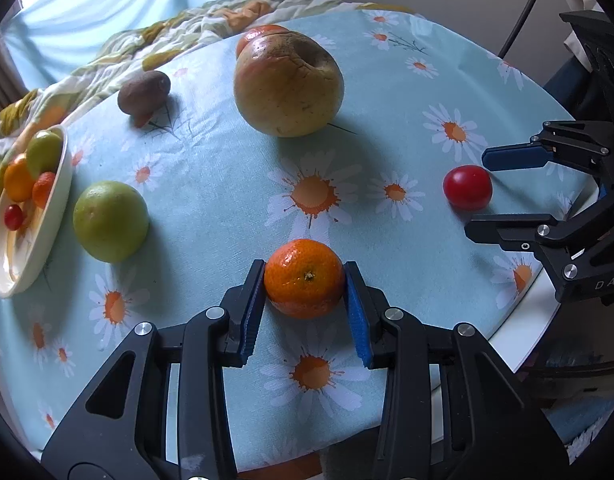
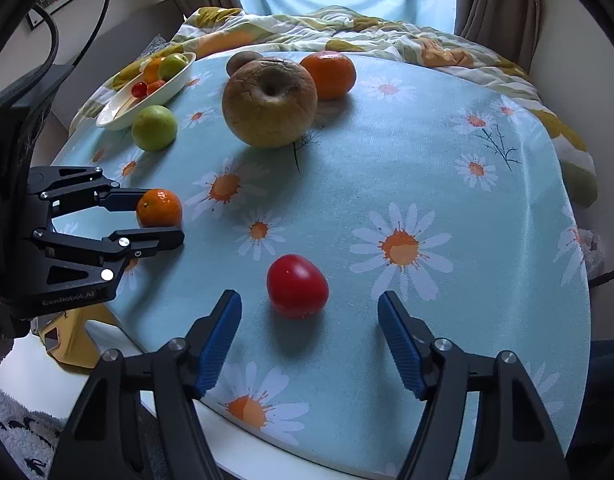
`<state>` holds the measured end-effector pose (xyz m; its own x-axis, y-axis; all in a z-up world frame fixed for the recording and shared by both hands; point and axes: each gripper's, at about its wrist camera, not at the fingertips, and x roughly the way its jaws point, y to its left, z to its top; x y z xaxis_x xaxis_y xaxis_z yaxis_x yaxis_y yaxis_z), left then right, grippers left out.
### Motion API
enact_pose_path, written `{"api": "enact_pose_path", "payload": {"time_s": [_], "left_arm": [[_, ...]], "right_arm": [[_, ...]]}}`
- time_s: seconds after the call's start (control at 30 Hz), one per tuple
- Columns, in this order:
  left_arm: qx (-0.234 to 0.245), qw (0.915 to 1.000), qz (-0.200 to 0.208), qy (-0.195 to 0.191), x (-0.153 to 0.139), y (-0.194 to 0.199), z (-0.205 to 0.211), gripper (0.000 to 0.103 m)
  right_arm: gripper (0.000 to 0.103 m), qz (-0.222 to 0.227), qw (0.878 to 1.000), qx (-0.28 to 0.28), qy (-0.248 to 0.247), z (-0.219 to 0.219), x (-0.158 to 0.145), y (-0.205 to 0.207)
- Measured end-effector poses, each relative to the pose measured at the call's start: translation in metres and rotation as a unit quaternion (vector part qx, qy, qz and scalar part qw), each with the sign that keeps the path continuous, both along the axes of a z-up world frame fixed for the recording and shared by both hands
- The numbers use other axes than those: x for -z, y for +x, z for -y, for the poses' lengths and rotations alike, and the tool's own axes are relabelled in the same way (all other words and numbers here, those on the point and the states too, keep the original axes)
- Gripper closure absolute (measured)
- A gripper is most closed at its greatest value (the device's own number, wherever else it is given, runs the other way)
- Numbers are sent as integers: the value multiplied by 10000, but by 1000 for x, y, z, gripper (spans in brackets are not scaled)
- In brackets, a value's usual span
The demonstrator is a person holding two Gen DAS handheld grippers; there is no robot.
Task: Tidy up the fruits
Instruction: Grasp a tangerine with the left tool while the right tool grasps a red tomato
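Your left gripper (image 1: 305, 278) has its blue-padded jaws pressed against both sides of a small round orange mandarin (image 1: 304, 278), which sits on the daisy-printed light blue tablecloth (image 1: 211, 168) near the table's front edge. From the right wrist view the same mandarin (image 2: 159, 208) is clamped between the left gripper's (image 2: 163, 216) fingers at the left edge of the cloth.

Your right gripper (image 2: 309, 320) stands with its jaws spread wide, and a smooth red tomato-like fruit (image 2: 297, 286) lies on the cloth between the fingertips, closer to the left pad and touching neither. In the left wrist view that red fruit (image 1: 467, 187) sits near the right edge of the table, between the right gripper's (image 1: 477, 196) two fingers.

Further out, toward the middle of the table, rests a large wrinkled yellow-brown apple (image 1: 288, 85) with its stem dimple turned up. Just behind it, partly hidden, is a bigger orange citrus fruit (image 2: 329, 74). A round green fruit (image 1: 110, 221) lies near the left edge, just beside a white oval dish (image 1: 55, 216) that holds a green fruit, orange fruits and a small red one. A brown kiwi-shaped fruit (image 1: 144, 91) sits toward the far left edge. Beyond the far edge lies a crumpled yellow and white patterned blanket (image 2: 379, 36).
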<state>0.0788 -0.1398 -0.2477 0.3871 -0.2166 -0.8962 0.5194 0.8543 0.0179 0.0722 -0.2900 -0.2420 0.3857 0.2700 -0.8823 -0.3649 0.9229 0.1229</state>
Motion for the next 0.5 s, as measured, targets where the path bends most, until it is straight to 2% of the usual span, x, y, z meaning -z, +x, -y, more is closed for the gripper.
{"api": "enact_pose_path", "payload": {"time_s": [0.37, 0.5], "left_arm": [[-12, 10000, 9, 39, -1, -1, -2, 60], [-46, 10000, 6, 48, 0, -1, -6, 60]], "right_arm": [[56, 20, 9999, -139, -61, -10, 3, 6], [72, 56, 9998, -171, -129, -13, 3, 8]]}}
